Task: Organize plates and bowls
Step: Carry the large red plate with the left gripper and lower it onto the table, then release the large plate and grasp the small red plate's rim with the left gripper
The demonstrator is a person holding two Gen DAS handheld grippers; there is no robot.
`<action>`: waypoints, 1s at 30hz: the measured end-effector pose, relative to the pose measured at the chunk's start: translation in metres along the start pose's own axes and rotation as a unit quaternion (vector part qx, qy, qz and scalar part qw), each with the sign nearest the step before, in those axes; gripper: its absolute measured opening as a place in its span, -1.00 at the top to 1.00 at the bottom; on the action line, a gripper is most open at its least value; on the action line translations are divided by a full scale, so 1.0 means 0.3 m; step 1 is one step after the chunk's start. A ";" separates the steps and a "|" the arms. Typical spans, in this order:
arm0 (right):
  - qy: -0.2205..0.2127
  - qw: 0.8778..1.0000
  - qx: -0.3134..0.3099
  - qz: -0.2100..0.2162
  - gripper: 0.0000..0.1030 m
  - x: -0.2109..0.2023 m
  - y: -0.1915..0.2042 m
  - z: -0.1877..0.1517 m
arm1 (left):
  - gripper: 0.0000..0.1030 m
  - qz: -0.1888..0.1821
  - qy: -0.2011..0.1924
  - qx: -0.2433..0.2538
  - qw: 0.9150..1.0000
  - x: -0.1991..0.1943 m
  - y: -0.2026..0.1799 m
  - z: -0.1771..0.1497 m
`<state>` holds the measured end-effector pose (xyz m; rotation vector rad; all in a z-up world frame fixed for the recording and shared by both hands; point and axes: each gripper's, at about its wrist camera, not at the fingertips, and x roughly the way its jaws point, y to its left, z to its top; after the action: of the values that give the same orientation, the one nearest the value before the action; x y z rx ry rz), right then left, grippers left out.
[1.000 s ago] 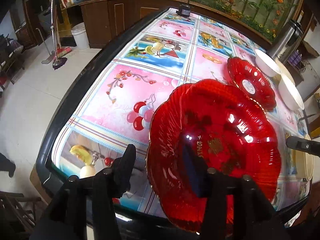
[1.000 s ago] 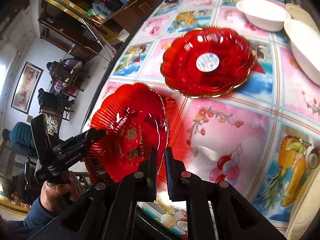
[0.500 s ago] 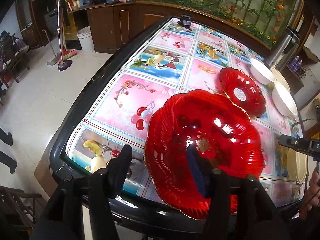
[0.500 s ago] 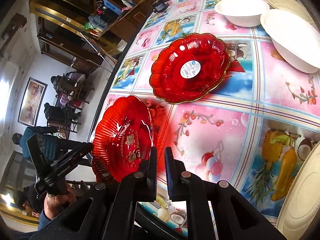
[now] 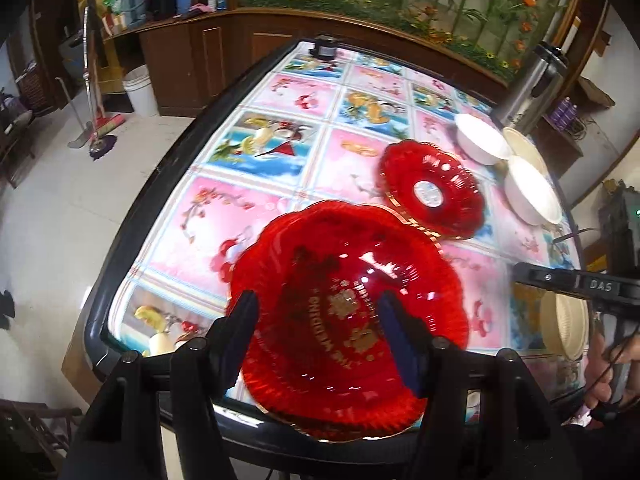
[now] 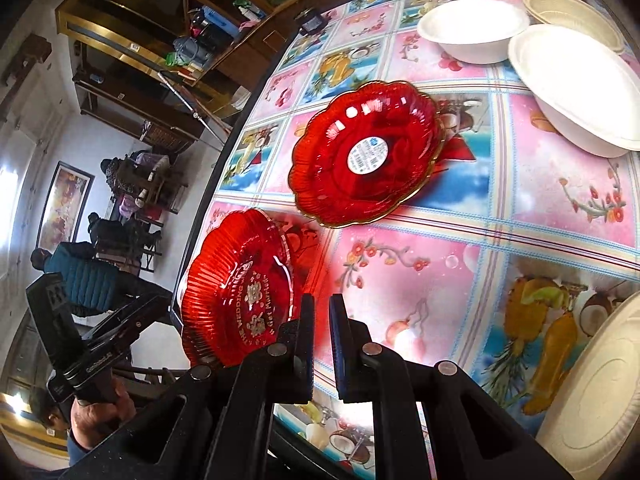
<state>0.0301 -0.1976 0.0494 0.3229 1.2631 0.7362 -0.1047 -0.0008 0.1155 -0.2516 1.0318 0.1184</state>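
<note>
Now, change: left hand-held gripper [image 5: 316, 320] has just been opening, jaws wide, off the near red plate [image 5: 348, 320].
Plate place: desk [image 5: 260, 152] near edge, short of the far red plate [image 6: 366, 152].
Right hand-held gripper [image 6: 320, 320]: pinched, empty.
Meaning: stacking undone.

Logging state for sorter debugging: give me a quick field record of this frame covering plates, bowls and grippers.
left gripper: open, jaws just been opening; lettered red plate rim between them, apparently not pinched
right gripper: shut, empty
lettered red plate: at near edge of table
sticker red plate: mid-table, apart from the other
white bowls: two, far side, side by side
</note>
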 end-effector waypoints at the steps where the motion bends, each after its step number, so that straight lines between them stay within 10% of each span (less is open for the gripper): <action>1: -0.003 1.000 0.003 -0.003 0.80 -0.008 -0.010 0.001 | -0.19 -0.004 0.001 0.002 1.000 0.002 -0.008 0.008; 23: -0.050 0.997 0.037 -0.047 0.79 -0.179 -0.130 0.072 | -0.21 -0.057 0.046 0.054 0.996 0.190 -0.237 0.272; 30: -0.046 0.997 0.032 -0.059 0.27 -0.151 -0.131 0.173 | -0.21 -0.039 0.074 0.043 0.996 0.349 -0.231 0.383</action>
<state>0.0862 -0.2474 0.0750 0.3274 1.2092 0.5744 0.0591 -0.0398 0.0920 -0.2251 1.1698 -0.0152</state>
